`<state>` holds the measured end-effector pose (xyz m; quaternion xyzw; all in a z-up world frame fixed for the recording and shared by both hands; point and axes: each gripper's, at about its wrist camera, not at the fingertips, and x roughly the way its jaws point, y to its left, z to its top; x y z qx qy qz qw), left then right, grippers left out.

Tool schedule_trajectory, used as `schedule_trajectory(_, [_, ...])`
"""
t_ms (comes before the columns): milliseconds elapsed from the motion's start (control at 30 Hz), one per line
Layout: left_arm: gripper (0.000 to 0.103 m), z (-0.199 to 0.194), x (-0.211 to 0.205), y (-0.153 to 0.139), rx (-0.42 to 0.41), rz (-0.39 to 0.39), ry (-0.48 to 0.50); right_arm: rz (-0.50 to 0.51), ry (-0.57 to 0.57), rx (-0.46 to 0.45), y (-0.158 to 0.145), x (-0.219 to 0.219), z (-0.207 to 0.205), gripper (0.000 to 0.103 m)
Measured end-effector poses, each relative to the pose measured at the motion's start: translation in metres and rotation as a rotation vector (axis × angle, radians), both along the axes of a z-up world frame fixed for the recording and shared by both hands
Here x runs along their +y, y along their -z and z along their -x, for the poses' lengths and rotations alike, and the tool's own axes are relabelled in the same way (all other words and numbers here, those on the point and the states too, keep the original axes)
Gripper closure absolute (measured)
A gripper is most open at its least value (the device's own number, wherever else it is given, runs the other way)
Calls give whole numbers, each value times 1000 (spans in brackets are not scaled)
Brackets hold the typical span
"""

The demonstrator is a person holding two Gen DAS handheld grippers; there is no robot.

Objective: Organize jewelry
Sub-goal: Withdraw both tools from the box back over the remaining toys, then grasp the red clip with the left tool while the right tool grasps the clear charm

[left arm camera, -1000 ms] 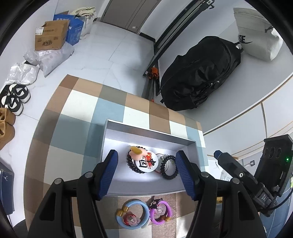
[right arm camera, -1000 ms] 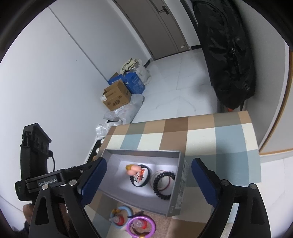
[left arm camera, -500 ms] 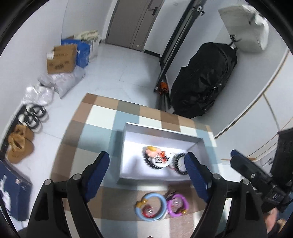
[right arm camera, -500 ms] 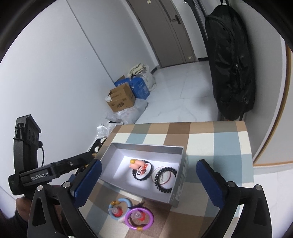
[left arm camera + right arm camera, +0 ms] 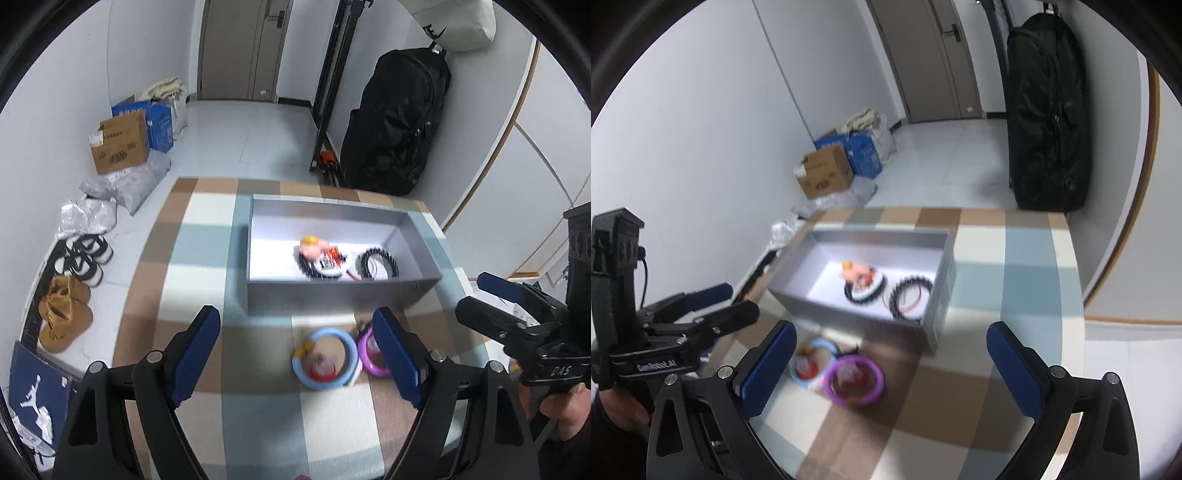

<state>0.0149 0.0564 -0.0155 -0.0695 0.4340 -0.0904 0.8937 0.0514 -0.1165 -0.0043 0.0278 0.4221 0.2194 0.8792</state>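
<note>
A grey open box (image 5: 343, 293) stands on the checked tablecloth (image 5: 258, 410). Inside it lie a black bead bracelet with a pink and orange charm (image 5: 319, 258) and a second black bead bracelet (image 5: 380, 263). In front of the box, on the cloth, lie a blue ring bracelet (image 5: 334, 332) and a purple ring bracelet (image 5: 364, 347). My left gripper (image 5: 295, 314) hovers open above the rings, nothing between its fingers. My right gripper (image 5: 892, 328) is open wide and empty, over the purple ring (image 5: 878, 378) and the blue ring (image 5: 825, 344), near the box (image 5: 849, 308).
A tall black bag (image 5: 399, 122) leans on the wall beyond the table. On the floor to the left lie cardboard boxes (image 5: 120, 147), plastic bags and shoes (image 5: 66, 317). A person's hands hold both grippers at the frame edges. The cloth's near part is bare.
Both grippers have drawn back from the box, so more of the table and both rings show. The left jaws stand wider than a second ago.
</note>
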Motion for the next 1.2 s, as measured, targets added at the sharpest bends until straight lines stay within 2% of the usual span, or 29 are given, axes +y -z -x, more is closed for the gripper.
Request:
schedule_trajectory(167, [22,2,-4,14,44,10,-14,57,-26,14,8,5,9,0])
schedule_trajectory(267, [22,2,-7,19,62,2,7,48,-40,10,7,5,15,0])
schedule_trajectory(400, [22,5,-4,24,75,42,23,51,-37,0,5,6,18,0])
schedule_trajectory(533, [22,6,-8,28,81,45,43,49,-39,20,8,6,17,0])
schedule_trajectory(633, [37,4,-13,32,99,53,75,44,-45,27,9,6,16,0])
schedule_trajectory(733, [40,3,-19,35,106,50,95,40,-46,24,8,6,16,0])
schedule_trajectory(833, [57,2,-21,36,108,57,108,36,-41,27,8,4,15,0])
schedule_trajectory(933, [64,0,-19,39,120,74,102,15,-25,43,9,-1,11,1])
schedule_trajectory(1033, [79,-1,-20,41,132,84,112,7,-14,54,9,-5,9,2])
schedule_trajectory(1133, [81,-1,-22,42,123,66,118,1,-13,56,9,-7,9,3])
schedule_trajectory(1167, [87,-1,-23,42,122,63,124,0,-13,55,9,-7,9,3])
schedule_trajectory(1200, [87,-1,-24,42,120,48,121,1,-15,55,9,-6,10,3])
